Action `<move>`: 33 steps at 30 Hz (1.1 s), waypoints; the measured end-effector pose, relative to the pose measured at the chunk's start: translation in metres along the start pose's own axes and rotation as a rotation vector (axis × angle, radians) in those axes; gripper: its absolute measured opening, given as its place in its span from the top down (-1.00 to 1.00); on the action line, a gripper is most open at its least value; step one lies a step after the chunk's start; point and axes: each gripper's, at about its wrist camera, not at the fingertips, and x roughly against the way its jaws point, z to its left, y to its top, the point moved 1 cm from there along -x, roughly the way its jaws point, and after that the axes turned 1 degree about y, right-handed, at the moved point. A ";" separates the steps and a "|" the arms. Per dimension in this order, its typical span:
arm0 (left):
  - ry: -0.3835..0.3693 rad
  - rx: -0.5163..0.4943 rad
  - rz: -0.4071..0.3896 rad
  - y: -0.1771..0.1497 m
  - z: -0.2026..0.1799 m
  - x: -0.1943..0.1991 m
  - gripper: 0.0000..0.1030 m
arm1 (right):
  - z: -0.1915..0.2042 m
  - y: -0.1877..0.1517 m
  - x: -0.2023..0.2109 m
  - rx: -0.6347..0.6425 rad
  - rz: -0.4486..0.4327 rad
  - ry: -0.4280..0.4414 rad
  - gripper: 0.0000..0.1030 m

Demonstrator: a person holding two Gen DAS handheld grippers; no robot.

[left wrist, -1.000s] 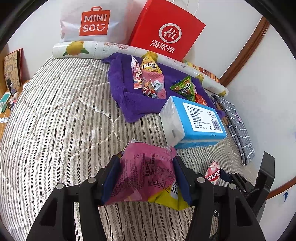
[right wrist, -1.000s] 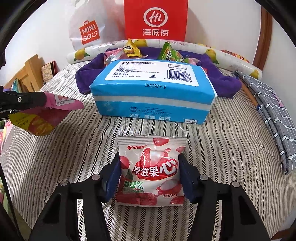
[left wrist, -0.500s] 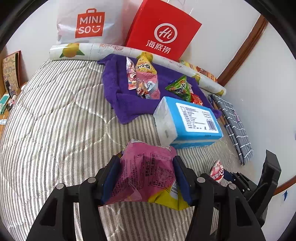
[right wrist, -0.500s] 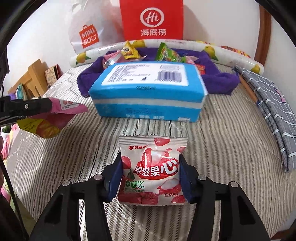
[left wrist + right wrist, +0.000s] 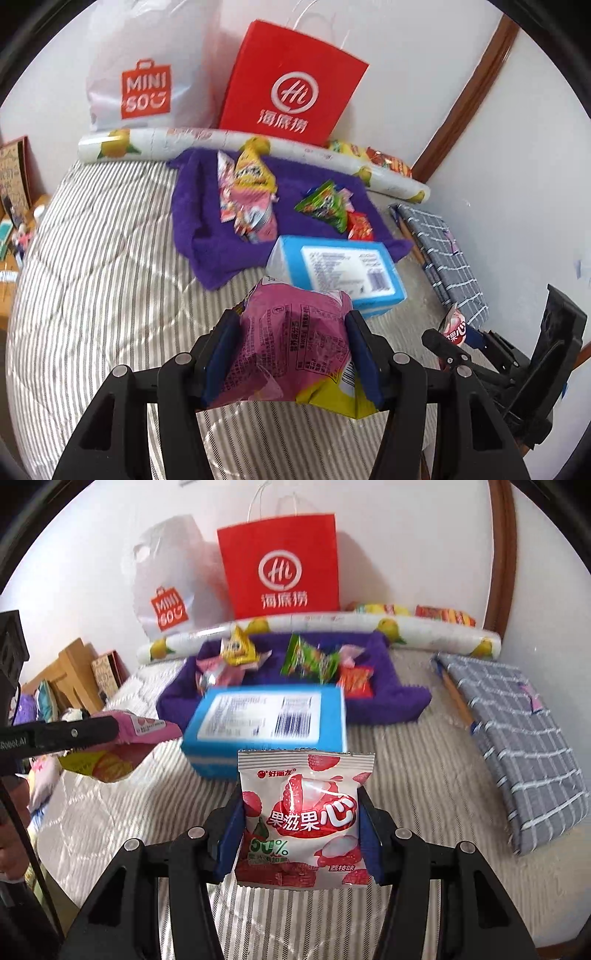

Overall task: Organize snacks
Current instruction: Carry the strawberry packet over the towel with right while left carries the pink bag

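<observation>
My left gripper (image 5: 291,350) is shut on a pink and yellow snack bag (image 5: 295,343), lifted above the striped bed cover (image 5: 103,280). The same pink bag (image 5: 136,731) shows at the left of the right wrist view. My right gripper (image 5: 301,827) is shut on a red and white lychee gummy packet (image 5: 301,816), also off the bed; that packet (image 5: 456,326) peeks in at the right of the left wrist view. Ahead, a purple towel (image 5: 199,236) holds several loose snack packets (image 5: 251,199). A blue tissue pack (image 5: 266,723) lies in front of the purple towel (image 5: 388,698).
A red paper bag (image 5: 280,568) and a white Miniso bag (image 5: 166,590) lean on the wall behind a rolled lemon-print mat (image 5: 424,631). A grey checked cloth (image 5: 517,731) lies at the right. Wooden furniture and clutter (image 5: 66,679) stand beside the bed's left edge.
Both grippers have risen off the bed with their packets, so the bed, tissue pack and towel look farther away. The right packet, which lay on the cover, now hangs in the air.
</observation>
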 end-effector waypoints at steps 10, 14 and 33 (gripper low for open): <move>-0.013 -0.014 -0.030 0.042 -0.016 0.003 -0.10 | -0.012 0.064 0.009 0.018 -0.042 0.001 -0.06; 0.000 -0.009 -0.045 0.064 -0.012 -0.001 -0.10 | -0.022 0.094 0.001 0.004 -0.034 0.044 -0.06; 0.067 0.028 -0.087 0.164 0.008 -0.050 -0.10 | -0.037 0.211 -0.081 0.062 -0.023 0.137 -0.06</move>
